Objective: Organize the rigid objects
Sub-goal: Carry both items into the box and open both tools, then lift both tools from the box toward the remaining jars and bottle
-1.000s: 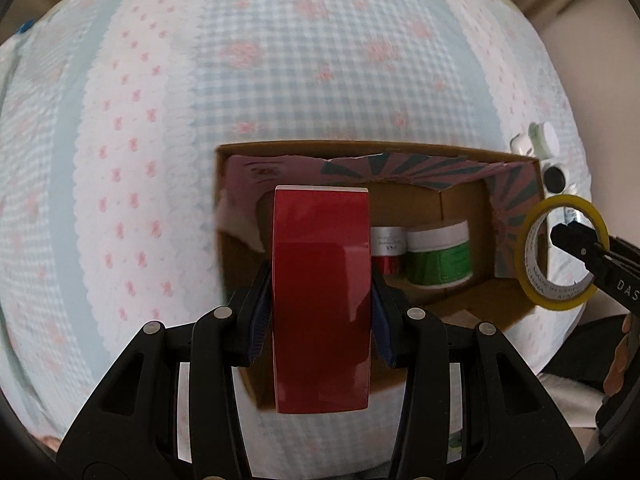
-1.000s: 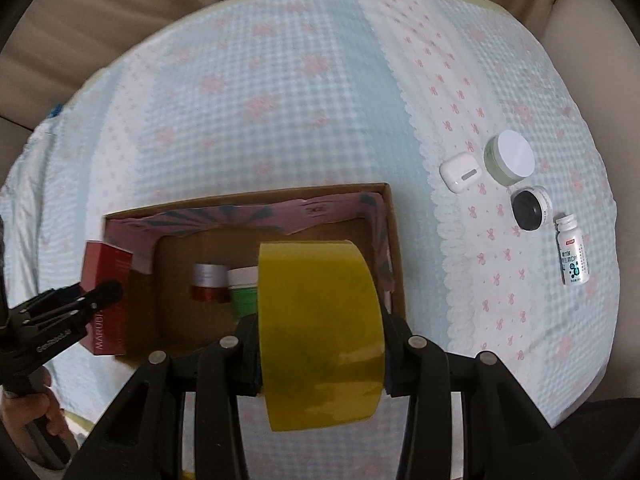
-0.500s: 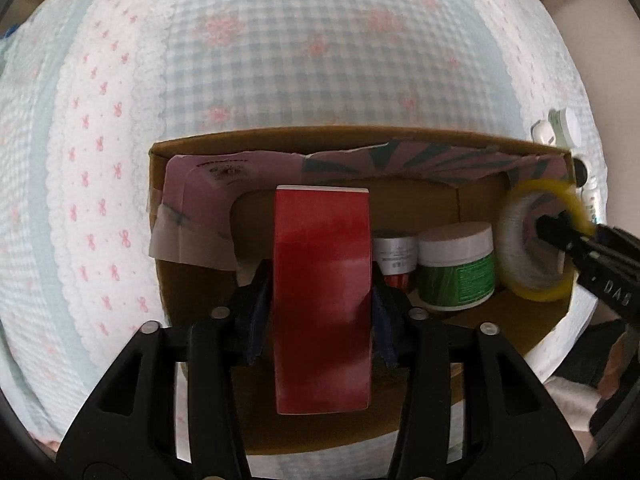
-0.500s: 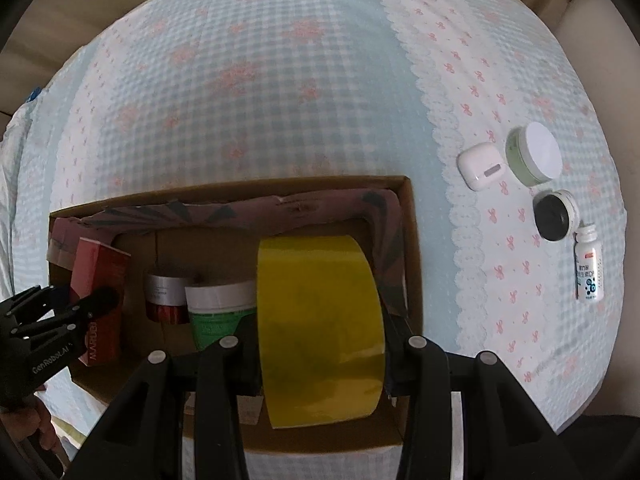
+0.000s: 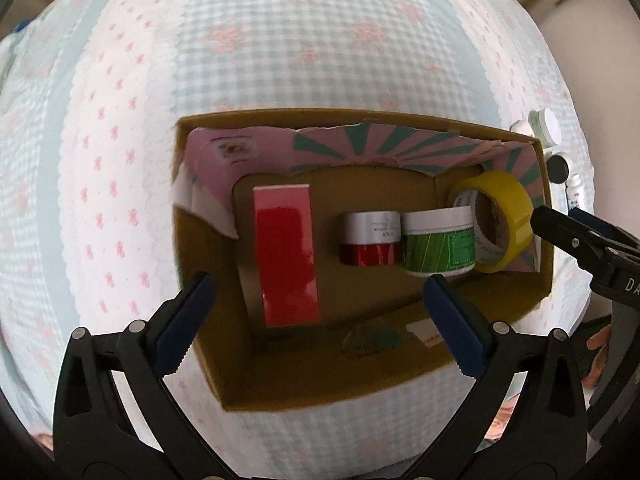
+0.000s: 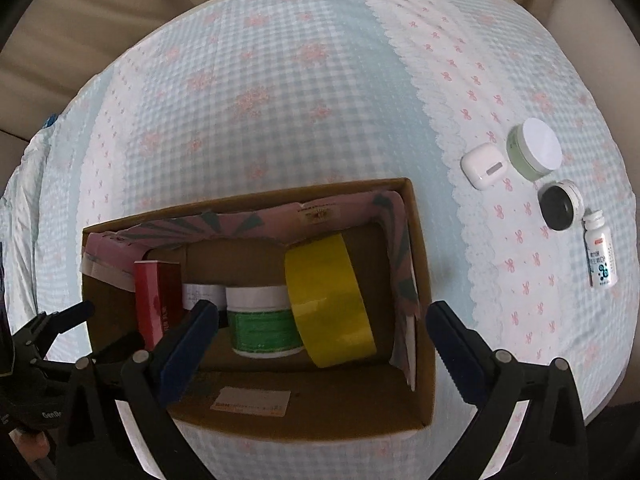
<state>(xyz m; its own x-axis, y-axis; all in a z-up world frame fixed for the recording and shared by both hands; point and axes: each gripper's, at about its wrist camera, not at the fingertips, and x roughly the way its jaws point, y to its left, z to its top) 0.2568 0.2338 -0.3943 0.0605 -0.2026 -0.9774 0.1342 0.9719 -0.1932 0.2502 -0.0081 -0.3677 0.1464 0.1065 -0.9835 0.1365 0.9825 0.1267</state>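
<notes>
An open cardboard box (image 5: pixel 400 384) (image 6: pixel 420 240) sits on the checked cloth. Inside stand a red box (image 5: pixel 286 256) (image 6: pixel 154 300), a silver-and-red jar (image 5: pixel 370 240), a green jar with a white lid (image 5: pixel 438 240) (image 6: pixel 262 320) and a yellow tape roll (image 5: pixel 500 220) (image 6: pixel 328 300) at the right end. My left gripper (image 5: pixel 318 322) is open and empty over the box's near side. My right gripper (image 6: pixel 322 344) is open and empty just in front of the tape roll; it also shows in the left wrist view (image 5: pixel 576 240).
On the cloth right of the box lie a white earbud case (image 6: pixel 484 166), a white-lidded jar (image 6: pixel 536 152), a black-lidded jar (image 6: pixel 558 206) and a small white bottle (image 6: pixel 600 256). The table edge curves off at right. Curtains hang behind.
Both grippers have opened and pulled back. The red box now stands free at the box's left, the yellow tape roll free at its right.
</notes>
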